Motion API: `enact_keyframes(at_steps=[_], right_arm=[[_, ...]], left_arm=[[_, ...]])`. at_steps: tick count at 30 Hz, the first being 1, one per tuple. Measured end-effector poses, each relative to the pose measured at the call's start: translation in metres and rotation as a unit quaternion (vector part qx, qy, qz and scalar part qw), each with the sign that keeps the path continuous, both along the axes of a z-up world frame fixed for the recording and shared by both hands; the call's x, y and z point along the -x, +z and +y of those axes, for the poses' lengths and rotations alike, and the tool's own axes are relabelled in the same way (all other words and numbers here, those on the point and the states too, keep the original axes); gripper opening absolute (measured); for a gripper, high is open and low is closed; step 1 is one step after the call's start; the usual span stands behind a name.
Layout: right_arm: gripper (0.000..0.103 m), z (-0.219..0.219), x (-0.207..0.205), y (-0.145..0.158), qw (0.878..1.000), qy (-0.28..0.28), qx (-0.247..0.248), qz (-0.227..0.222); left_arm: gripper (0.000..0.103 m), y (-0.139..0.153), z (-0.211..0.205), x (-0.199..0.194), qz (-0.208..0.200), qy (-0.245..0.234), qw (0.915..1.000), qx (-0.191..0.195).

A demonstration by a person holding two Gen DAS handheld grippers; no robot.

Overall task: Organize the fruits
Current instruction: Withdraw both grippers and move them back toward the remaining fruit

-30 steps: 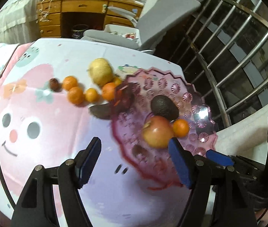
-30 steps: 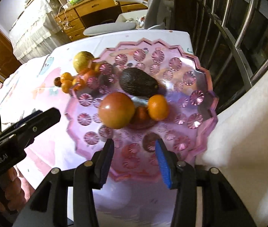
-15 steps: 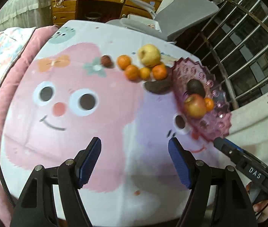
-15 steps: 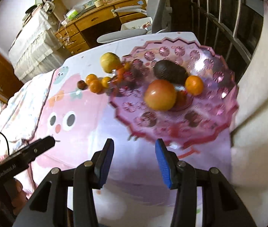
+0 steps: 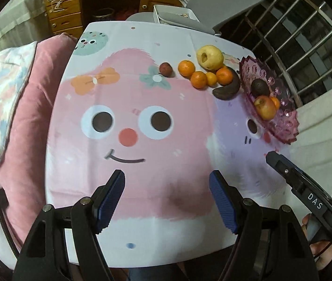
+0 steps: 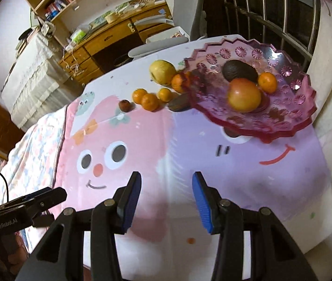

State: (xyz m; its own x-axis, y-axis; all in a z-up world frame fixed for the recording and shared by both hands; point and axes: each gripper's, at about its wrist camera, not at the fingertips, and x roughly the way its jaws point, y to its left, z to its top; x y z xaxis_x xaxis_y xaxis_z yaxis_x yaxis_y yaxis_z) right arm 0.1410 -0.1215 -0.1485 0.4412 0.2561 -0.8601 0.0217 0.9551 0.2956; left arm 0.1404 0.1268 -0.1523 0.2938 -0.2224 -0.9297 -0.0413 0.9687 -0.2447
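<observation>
Pink bowl (image 6: 290,107) at counter (image 5: 128,182) far right: one avocado (image 6: 239,70), one apple (image 6: 244,94), one orange (image 6: 267,82). Beside bowl: four oranges (image 5: 186,68), one pear (image 5: 210,57), one dark banana (image 5: 228,89), one small brown fruit (image 5: 165,69). Left tongs (image 5: 167,197), right tongs (image 6: 166,202) released, grasping nothing.

left hand-held gripper (image 5: 167,195): black arms | blue ribbed pads | silver screws

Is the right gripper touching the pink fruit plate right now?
Apart. The right wrist view shows the open right gripper over bare tablecloth, with a clear stretch of cloth between its fingertips and the pink fruit plate farther back.
</observation>
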Motion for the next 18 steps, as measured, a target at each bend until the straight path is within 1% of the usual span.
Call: enact_keyframes(at_steps=[2,6,9,12,18], right_arm=[[0.046,0.014,0.002,-0.001,1.0,-0.006,-0.003,-0.008],[0.046,0.036,0.0,-0.004,1.0,-0.005,-0.002,-0.006],[0.046,0.05,-0.007,-0.005,1.0,-0.002,0.004,-0.013],[0.046,0.062,-0.017,-0.006,1.0,-0.001,0.013,-0.025],[0.046,0.074,-0.043,-0.011,0.998,-0.006,0.038,-0.055]], left_arm=[[0.074,-0.001,0.008,-0.005,0.008,-0.005,1.0,-0.001],[0.074,-0.001,0.021,-0.021,0.019,-0.018,0.9997,0.004],[0.074,0.001,0.025,-0.037,0.015,-0.031,0.9994,-0.002],[0.078,0.003,0.028,-0.055,0.015,-0.03,0.9994,-0.005],[0.078,0.006,0.028,-0.098,0.001,-0.036,0.9993,-0.007]])
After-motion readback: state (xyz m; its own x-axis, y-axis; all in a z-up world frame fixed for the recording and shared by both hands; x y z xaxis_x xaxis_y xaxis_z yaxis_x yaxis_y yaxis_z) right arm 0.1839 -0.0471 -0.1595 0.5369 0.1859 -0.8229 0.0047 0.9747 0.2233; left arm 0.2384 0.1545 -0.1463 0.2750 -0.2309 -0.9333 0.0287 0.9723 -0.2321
